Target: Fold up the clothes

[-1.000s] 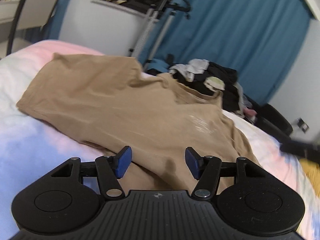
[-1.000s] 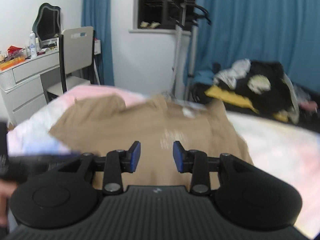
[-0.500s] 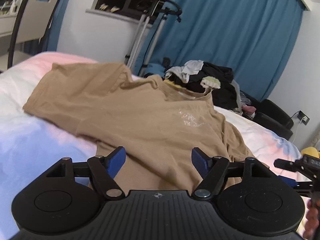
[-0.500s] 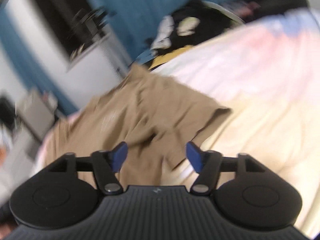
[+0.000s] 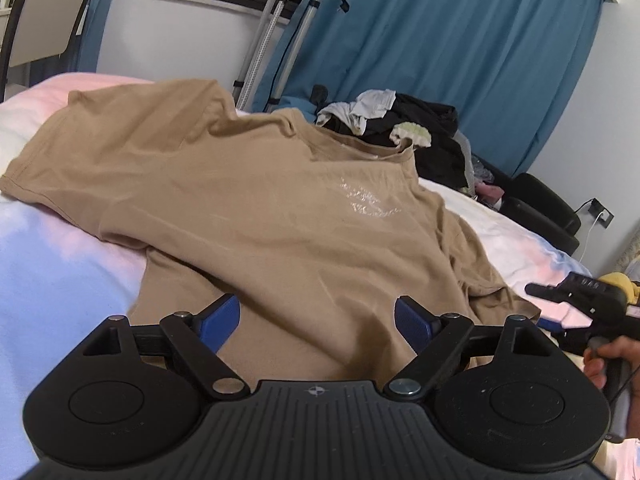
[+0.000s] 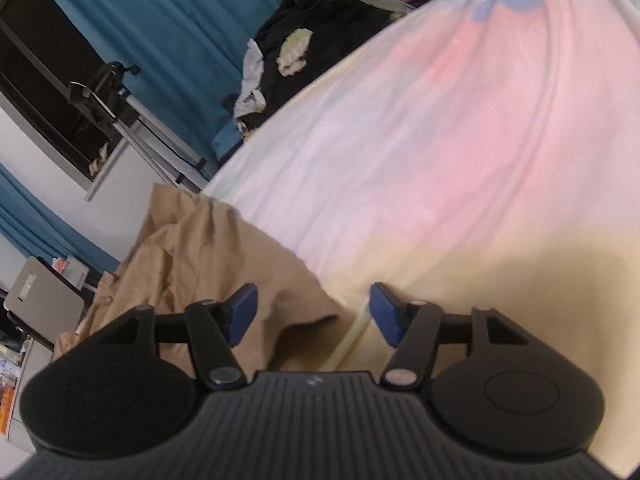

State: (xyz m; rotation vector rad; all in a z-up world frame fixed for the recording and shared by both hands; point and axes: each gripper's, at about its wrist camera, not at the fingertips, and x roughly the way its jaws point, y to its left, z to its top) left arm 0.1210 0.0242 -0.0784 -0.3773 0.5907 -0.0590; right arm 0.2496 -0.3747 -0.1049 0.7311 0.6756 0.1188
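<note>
**Tan cotton tee spread on the bed, both jaws apart**

Tan and soft, the T-shirt (image 5: 248,200) lies face up on my bed (image 5: 60,280), a pale cracked print on its chest, one sleeve fanned out flat, the hem rumpled. My left hand-held gripper (image 5: 316,320) hangs over the lower hem, its blue pads having just spread wider, pinching nothing. My right hand-held gripper (image 6: 312,314) is rolled sideways at the shirt's wrinkled corner; its jaws have just been narrowing, the fabric edge between them, unpressed. Pink-and-white sheets ripple smoothly beyond. Dark clothes (image 5: 420,128) pile by the blue curtain (image 5: 460,48).
</note>
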